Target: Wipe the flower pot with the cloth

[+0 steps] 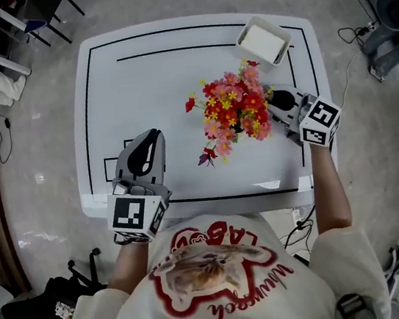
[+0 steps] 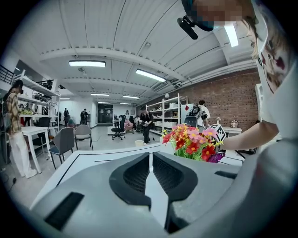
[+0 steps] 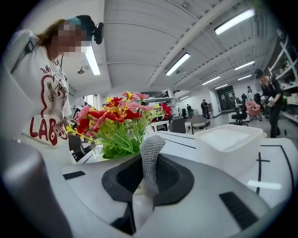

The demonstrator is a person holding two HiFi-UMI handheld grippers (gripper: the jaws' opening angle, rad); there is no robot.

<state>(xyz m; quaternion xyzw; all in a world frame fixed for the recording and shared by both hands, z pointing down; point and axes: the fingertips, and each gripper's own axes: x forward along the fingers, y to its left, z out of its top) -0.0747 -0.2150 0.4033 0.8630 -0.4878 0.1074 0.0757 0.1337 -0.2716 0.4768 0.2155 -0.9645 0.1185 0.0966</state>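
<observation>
A bunch of red, pink and yellow flowers stands right of the middle of the white table, and the blooms hide the pot from above. My right gripper is just right of the flowers, shut on a strip of grey knitted cloth that sticks up between its jaws. In the right gripper view the flowers are close ahead on the left. My left gripper is over the table's near left part, apart from the flowers. It is shut with nothing in it.
A white rectangular bin sits at the table's far right corner, close behind the flowers, and shows in the right gripper view as the bin. Black lines mark the tabletop. Chairs, shelves and people stand around the room.
</observation>
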